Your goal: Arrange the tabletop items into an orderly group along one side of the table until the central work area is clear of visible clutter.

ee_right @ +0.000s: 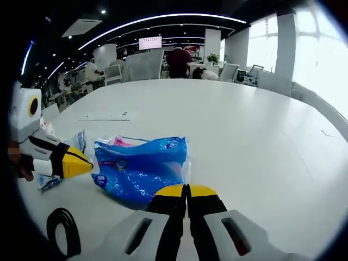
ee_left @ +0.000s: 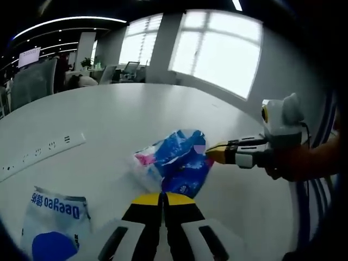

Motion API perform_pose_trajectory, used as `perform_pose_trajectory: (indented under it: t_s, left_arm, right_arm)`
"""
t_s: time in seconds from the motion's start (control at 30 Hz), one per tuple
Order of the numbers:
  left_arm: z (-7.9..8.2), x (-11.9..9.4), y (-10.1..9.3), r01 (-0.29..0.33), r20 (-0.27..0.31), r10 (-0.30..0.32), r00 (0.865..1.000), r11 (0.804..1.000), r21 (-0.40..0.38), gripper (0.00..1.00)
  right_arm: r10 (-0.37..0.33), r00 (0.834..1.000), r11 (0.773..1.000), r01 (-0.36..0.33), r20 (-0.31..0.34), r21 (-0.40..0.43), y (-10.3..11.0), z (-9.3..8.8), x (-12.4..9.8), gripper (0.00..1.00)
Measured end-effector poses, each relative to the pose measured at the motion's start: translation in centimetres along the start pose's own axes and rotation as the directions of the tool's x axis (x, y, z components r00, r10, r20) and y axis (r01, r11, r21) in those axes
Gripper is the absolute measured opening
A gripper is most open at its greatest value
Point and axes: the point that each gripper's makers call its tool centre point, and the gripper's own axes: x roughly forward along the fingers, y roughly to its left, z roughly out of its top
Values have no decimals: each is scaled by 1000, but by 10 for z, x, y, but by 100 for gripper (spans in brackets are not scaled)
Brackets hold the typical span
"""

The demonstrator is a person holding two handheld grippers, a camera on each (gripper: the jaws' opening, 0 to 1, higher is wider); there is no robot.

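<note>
In the left gripper view, the left gripper (ee_left: 162,200) rose from the bottom centre with its yellow-tipped jaws pressed together, their tips touching the near edge of the blue plastic bag (ee_left: 176,163) at mid-frame. Whether a fold of film was caught between them could not be told. The right gripper (ee_left: 218,153) came in from the right edge, its yellow tip touching the bag's far side. A white packet with blue lettering (ee_left: 54,223) lay at lower left, well apart from the bag, and a long white strip (ee_left: 41,152) sat at left on the white table (ee_left: 119,114).

In the right gripper view, the right gripper (ee_right: 186,191) stood at bottom centre, jaws closed against each other at the bag's (ee_right: 141,166) near edge, again with no clear sign of a pinch. The left gripper (ee_right: 81,162) entered from the left edge, its tip at the bag's side, just in front of the white packet (ee_right: 79,142). A black cable loop (ee_right: 62,225) showed at lower left.

The likely trouble was the bag itself: thin, crumpled film would probably slide or slip free if pushed from two sides with closed tips. Opposed pulls could stretch or tear it. A sweep toward the left of this view might also shove the white packet askew, leaving the centre cluttered.
</note>
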Motion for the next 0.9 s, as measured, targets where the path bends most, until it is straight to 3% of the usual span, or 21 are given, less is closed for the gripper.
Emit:
perform_pose_trajectory:
  t_s: [0.9]
  left_arm:
    - [-7,9,-12,23,-28,-23,999,1000,-15,1]
  right_arm:
    - [-25,1000,1000,25,-2,-4,-15,-10,11,0]
